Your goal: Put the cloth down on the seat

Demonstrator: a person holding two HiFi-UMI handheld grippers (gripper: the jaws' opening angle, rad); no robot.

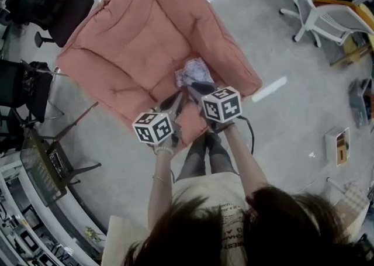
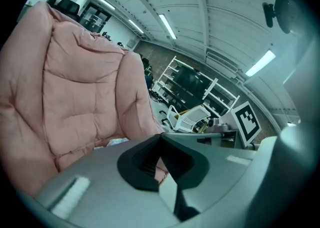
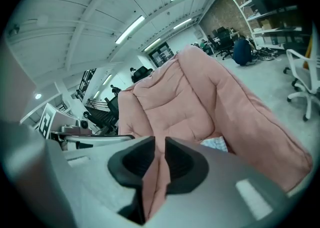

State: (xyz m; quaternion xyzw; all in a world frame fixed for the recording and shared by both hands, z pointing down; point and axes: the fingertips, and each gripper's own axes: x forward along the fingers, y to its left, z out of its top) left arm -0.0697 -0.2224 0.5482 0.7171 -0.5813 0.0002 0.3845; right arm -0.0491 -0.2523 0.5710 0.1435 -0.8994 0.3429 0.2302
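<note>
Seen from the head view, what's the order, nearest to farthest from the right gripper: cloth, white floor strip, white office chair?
1. cloth, on the seat, just beyond the right gripper.
2. white floor strip, off to the right.
3. white office chair, far upper right.

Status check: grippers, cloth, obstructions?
Left gripper shut, empty; right gripper slightly open, empty. Cloth lies crumpled on seat. Nothing in the way.

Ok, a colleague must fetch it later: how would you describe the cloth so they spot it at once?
Find the big pink padded armchair. On its seat, close to one armrest, lies a small crumpled cloth. It is pale white and lilac with a faint print, the only thing there that isn't pink.
</note>
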